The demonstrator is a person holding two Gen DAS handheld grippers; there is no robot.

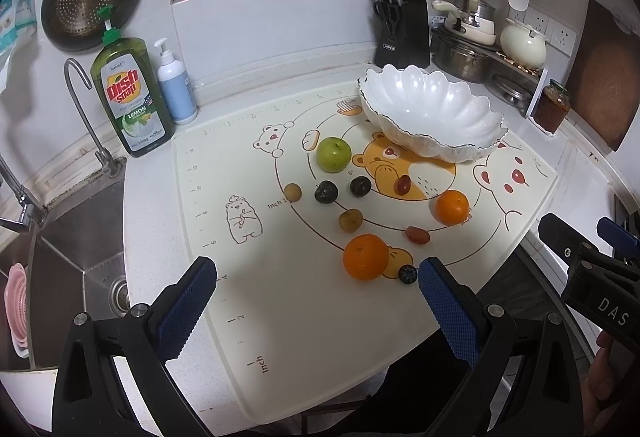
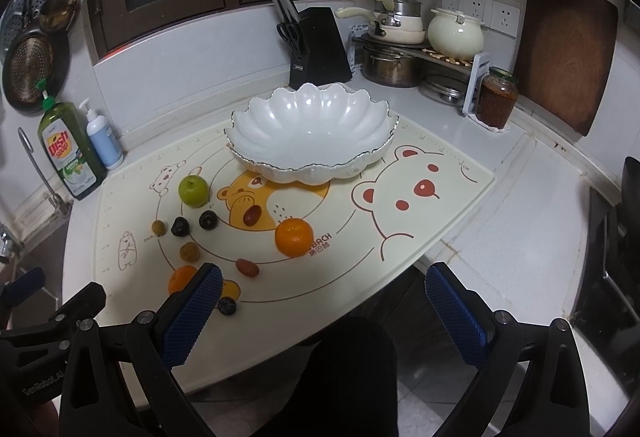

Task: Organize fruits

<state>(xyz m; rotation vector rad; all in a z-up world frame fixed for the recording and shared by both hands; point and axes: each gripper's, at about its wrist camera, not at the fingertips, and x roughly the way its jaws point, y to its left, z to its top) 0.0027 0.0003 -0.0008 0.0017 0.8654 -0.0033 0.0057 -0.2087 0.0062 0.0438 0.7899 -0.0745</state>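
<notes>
Both grippers, left gripper (image 1: pixel 316 301) and right gripper (image 2: pixel 324 307), hover near mat edge, fingers spread, holding nothing. White scalloped bowl (image 2: pixel 308 133) empty at far side. Oranges, green apple (image 1: pixel 333 154), small dark fruits scattered on bear-print mat (image 1: pixel 304 337). Step judged: first pick. Next: reach nearest orange (image 1: pixel 365 256), close on it.

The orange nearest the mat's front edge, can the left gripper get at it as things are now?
Probably yes. The left gripper is open and holds nothing, and the orange lies just ahead, toward its right finger, on bare mat. Only a small dark fruit sits close beside it.
</notes>
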